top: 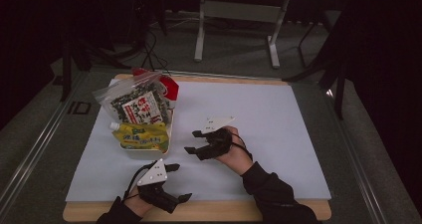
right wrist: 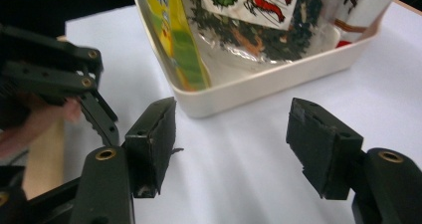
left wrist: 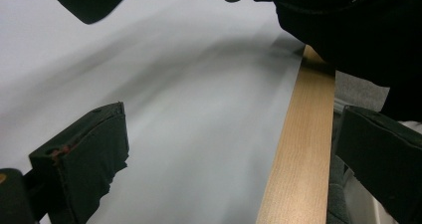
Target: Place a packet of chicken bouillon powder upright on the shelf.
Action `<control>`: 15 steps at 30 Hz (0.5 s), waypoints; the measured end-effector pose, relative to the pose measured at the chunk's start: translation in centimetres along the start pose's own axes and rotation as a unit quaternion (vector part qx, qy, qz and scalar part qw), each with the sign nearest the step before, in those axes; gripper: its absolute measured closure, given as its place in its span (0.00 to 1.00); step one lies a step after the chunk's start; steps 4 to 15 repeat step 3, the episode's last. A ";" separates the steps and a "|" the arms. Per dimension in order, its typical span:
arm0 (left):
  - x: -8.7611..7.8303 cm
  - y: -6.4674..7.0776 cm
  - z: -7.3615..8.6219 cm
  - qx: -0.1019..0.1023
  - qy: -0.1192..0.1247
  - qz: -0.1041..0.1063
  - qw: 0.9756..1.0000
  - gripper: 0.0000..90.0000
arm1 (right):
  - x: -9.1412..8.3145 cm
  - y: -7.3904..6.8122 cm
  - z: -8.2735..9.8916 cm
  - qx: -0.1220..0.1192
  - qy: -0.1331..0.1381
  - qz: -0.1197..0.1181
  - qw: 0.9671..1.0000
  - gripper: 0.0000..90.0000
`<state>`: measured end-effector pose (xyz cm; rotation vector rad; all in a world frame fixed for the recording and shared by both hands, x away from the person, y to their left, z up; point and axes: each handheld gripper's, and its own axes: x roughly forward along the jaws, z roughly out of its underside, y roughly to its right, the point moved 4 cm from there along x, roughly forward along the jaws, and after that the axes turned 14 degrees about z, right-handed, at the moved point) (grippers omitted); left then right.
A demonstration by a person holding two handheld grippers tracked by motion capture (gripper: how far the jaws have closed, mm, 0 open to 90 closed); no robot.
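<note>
At the near edge of the bench [top: 298,209], the left claw [top: 181,182] is held with its jaws spread and empty over the white sheet [top: 259,114]; the right claw [top: 193,142] is likewise held open, nothing between its jaws, just right of the cream tray [right wrist: 278,79]; a yellow pouch [top: 139,137] and a seaweed bag [top: 137,102] are seen inside that tray, at the left.

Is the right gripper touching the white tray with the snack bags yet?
Apart. In the right gripper view, bare white table covering lies between the open right gripper and the tray.
</note>
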<state>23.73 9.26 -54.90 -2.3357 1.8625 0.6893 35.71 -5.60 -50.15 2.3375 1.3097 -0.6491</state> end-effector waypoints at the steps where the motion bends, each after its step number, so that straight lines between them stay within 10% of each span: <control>1: 0.0 0.0 0.0 0.000 0.000 0.000 1.000 0.02 | 0.0 0.0 0.0 0.000 0.000 0.000 1.000 0.40; 15: 0.0 0.1 -0.1 0.002 0.001 -0.001 1.000 0.02 | 0.0 0.1 0.2 0.003 -0.002 -0.001 1.000 0.40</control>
